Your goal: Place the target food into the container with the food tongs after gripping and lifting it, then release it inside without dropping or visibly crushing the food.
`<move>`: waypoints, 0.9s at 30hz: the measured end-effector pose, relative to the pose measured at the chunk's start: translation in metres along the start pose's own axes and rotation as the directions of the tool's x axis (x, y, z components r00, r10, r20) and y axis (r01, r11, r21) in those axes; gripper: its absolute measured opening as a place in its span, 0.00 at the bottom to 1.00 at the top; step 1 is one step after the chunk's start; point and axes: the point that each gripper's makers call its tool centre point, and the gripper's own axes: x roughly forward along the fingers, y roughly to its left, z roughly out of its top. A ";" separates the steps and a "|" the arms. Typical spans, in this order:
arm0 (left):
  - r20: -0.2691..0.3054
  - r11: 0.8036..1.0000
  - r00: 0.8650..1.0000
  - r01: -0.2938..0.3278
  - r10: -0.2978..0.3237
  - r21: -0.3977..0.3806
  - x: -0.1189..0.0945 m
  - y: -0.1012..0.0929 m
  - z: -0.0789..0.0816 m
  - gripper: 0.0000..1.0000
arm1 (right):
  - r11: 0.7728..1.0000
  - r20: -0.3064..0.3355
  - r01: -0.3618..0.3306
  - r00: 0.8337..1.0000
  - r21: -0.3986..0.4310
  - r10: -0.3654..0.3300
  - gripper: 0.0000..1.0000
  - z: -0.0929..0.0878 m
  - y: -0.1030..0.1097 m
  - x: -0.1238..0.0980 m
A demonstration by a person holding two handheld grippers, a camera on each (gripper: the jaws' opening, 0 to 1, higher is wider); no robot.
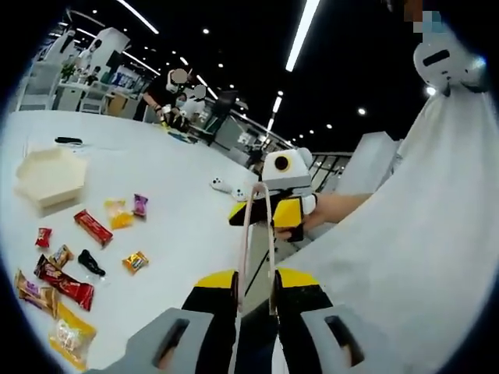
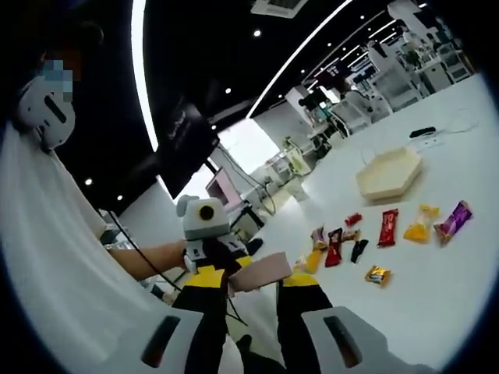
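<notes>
white table point(image 1: 171, 202); left gripper point(image 1: 256, 280) clamps tongs point(image 1: 257, 226), snacks point(image 1: 93, 227) off left. right gripper point(image 2: 253, 287) grip unclear. risk: crushing.

We note a white desk point(image 1: 171, 226) carrying a cream hexagonal container point(image 1: 48, 179), red point(image 1: 93, 227), yellow point(image 1: 118, 213) and purple point(image 1: 140, 205) snack wrappers, and an orange one point(image 1: 135, 262); both claws show yellow-and-black jaws on grey bodies

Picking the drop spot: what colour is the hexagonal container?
Cream hexagonal container, clearest in the right gripper view.
</notes>
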 end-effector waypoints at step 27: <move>0.234 0.994 0.971 -0.013 0.038 -0.108 -0.016 0.007 0.024 0.38 | 0.998 0.148 -0.037 0.989 0.054 0.029 0.19 0.042 0.010 -0.003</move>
